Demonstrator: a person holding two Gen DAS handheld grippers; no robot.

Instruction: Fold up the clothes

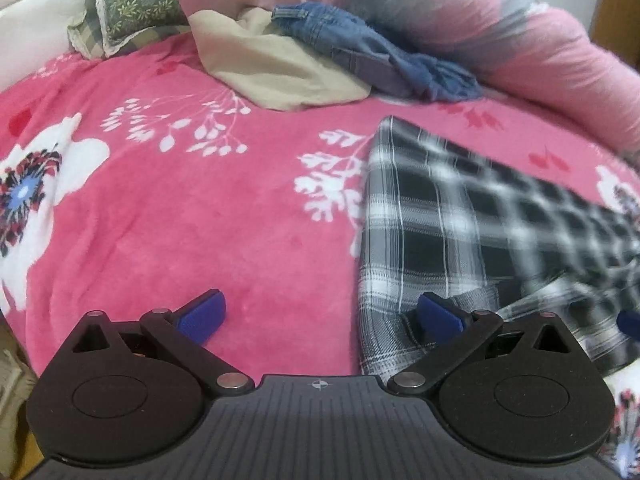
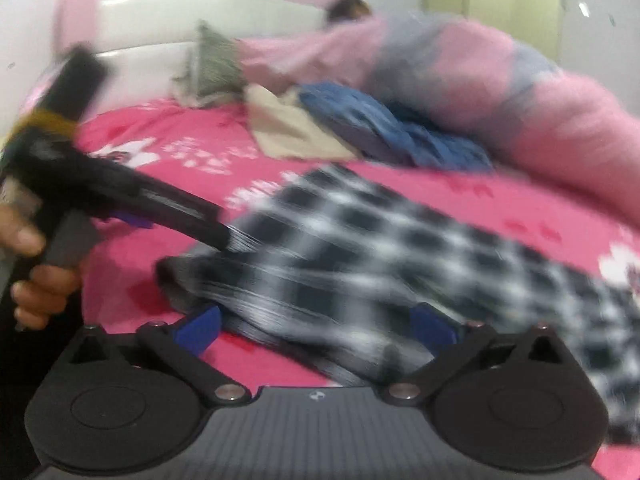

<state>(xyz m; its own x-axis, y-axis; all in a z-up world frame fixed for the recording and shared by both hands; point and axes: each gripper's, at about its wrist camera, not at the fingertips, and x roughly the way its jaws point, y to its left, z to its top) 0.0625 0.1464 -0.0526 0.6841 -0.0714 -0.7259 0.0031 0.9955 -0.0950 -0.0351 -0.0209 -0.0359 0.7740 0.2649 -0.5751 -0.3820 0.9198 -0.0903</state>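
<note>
A black-and-white plaid shirt [image 1: 460, 220] lies spread on the pink floral bedspread [image 1: 200, 208], right of centre in the left wrist view. My left gripper [image 1: 320, 316] is open low over the bed; its right blue finger [image 1: 440, 318] rests at the shirt's left edge and its left finger [image 1: 202, 316] is over bare bedspread. In the blurred right wrist view, the plaid shirt [image 2: 360, 248] bunches between the wide-apart fingers of my open right gripper [image 2: 316, 328]. The left gripper [image 2: 120, 196], held by a hand [image 2: 28, 240], reaches the shirt's left edge.
A beige cloth [image 1: 276, 68] and a blue denim garment [image 1: 380, 52] lie heaped at the back of the bed. A green patterned pillow [image 1: 132, 4] leans on the white headboard [image 2: 180, 12]. A bulky pink-and-grey duvet [image 1: 520, 40] fills the back right.
</note>
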